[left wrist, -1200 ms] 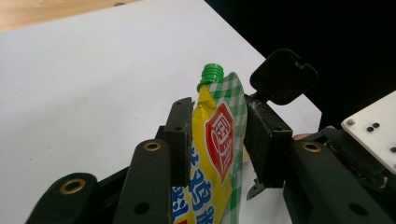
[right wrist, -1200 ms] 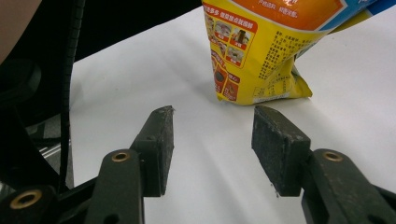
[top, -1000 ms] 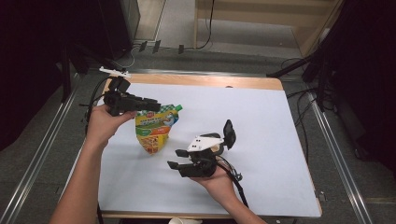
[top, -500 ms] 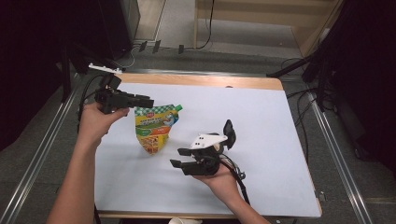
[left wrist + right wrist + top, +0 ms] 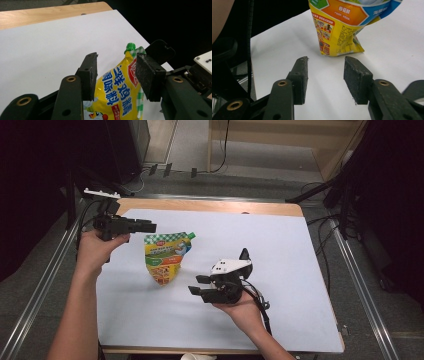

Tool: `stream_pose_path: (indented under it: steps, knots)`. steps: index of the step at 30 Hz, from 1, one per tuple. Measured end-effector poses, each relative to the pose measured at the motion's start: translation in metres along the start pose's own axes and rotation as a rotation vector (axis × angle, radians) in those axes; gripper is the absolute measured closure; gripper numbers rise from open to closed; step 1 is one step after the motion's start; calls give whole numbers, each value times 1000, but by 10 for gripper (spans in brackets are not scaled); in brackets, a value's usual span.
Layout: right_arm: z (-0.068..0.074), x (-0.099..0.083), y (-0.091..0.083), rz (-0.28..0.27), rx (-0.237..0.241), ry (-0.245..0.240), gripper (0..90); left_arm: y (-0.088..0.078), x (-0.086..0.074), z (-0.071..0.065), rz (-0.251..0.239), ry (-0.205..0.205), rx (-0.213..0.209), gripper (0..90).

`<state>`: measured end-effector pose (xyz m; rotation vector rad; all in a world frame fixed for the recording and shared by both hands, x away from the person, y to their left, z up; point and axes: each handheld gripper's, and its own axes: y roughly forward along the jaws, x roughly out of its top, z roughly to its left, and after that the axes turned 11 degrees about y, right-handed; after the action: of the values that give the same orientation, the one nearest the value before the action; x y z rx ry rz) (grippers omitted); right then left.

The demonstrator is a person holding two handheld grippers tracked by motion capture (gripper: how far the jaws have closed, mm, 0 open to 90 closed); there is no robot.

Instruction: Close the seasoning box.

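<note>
A smooth white sheet covers the tabletop (image 5: 280, 245), with a strip of bare pale wood along its far edge. On the sheet, left of centre, lies a glossy yellow pouch (image 5: 165, 256) of soft, crinkled plastic: broad at its far end, tapering to a near point, with a green-and-white chequered band, red and blue printed characters, and a small ribbed green screw cap at its far right corner.

The left claw (image 5: 145, 226), hard black plastic with flat, rough-faced pads, is held level in the left hand (image 5: 97, 251) just left of the pouch's far end. Its jaws have just been opening and stand apart, free of the pouch.

The right claw (image 5: 197, 285) sits low over the sheet in an upturned right hand (image 5: 239, 306), pointing left toward the pouch's near tip. Its jaws have just been closing, yet a gap remains with nothing between them.
</note>
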<state>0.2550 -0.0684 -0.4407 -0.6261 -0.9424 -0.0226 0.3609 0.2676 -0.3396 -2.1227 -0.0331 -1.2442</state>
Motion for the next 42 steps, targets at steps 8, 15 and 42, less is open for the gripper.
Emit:
stream_pose_path:
  steps: [8,15,42]
  knots:
    - [-4,7,-13,-4,-13,-2,595,6,-4,5,27,0,13,518]
    - [-12,15,-31,-33,-32,22,651,13,-10,13,47,-12,20,494]
    - [-47,36,-103,-84,-109,71,900,23,-19,19,64,-50,74,432]
